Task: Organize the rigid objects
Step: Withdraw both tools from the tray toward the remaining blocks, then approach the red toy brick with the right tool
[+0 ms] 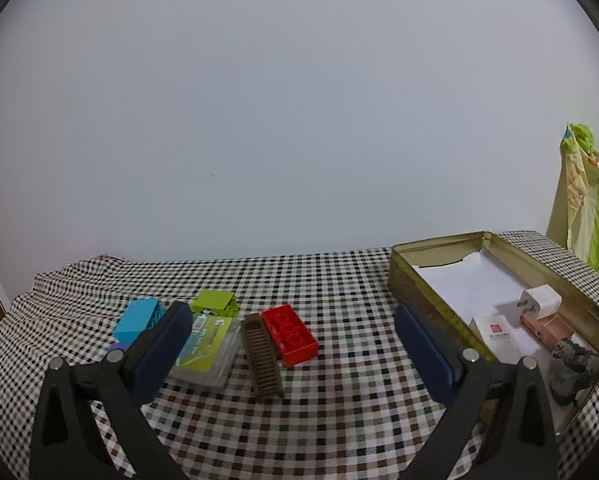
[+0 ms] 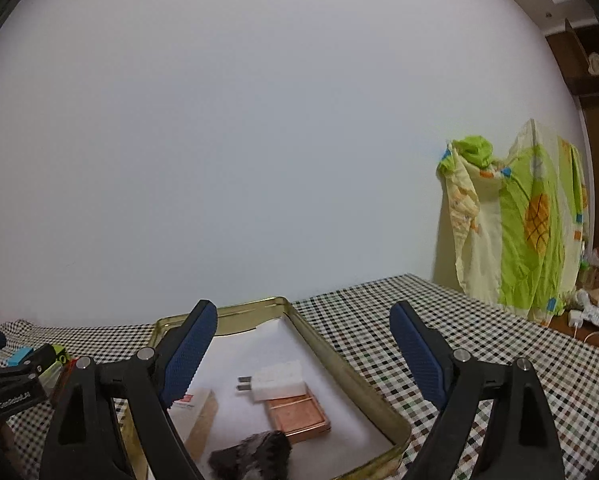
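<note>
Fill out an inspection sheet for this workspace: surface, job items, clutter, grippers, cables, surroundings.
Surface: checked tablecloth, rumpled at its far left edge.
Job's things: gold tin holds a white plug adapter, a copper-coloured flat case, a white box and a grey rock-like lump. Outside it lie a red brick, brown ridged piece, clear card case, green block and blue block.
Clutter: nothing seen.
Grippers: left gripper open, empty; right gripper open, empty, over the tin.
Cables: white cords beyond the table.
Surroundings: plain wall; patterned cloth.
</note>
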The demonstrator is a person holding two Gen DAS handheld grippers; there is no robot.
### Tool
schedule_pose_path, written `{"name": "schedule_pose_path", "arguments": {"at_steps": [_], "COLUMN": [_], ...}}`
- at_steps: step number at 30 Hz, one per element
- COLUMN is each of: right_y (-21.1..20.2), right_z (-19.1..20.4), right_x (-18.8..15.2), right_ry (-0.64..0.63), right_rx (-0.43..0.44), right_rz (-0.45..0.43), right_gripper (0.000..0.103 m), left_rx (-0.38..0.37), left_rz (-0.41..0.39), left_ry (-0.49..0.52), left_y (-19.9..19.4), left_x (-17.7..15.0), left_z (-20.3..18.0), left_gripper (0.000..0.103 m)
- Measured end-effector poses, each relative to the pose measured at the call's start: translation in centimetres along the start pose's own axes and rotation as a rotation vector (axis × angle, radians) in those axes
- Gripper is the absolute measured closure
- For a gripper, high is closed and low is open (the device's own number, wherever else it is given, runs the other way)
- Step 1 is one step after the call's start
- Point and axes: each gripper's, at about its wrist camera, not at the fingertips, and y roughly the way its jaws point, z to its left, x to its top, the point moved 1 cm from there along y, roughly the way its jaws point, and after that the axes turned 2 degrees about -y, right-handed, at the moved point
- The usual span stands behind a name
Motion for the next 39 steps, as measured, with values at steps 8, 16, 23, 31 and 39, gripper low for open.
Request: {"name": "schedule_pose_path", "arguments": {"at_steps": [8,16,23,31,39], "right_y": [-1.5,-0.5,0.2,1.9,4.1], "right_z": [4.7,9.5,13.0,15.4,17.6], "right_x": [-0.3,-0.5,-0.9,-1.5,-2.1], "right_ry": [-0.004,0.0,-0.017,-0.062,-0.095], "right_rx": [0.06,0.139,0.175,0.178,0.242], "right_rz": [-0.008,0.034,0.067,0.163,0.277], "right_gripper": [0.013,0.013,0.013,0.013,0.013], "left_rx": [0.01,0.021,0.051,0.133,0.247], "left_rz": [-0.003,0.003,-0.001,0.019,0.058], "left_ry": [-0.02,-0.043,-0.015,-0.052,-0.105], "left_y": [-0.2,-0.2,0.1,1.2,2.7], "left_x": [-0.1,-0.2,-0.1,0.1,0.1], "left_z": [2.5,5.1,6.7,12.1,17.9], "left_gripper": [0.001,0.001,0.001,0.001,0.001]}}
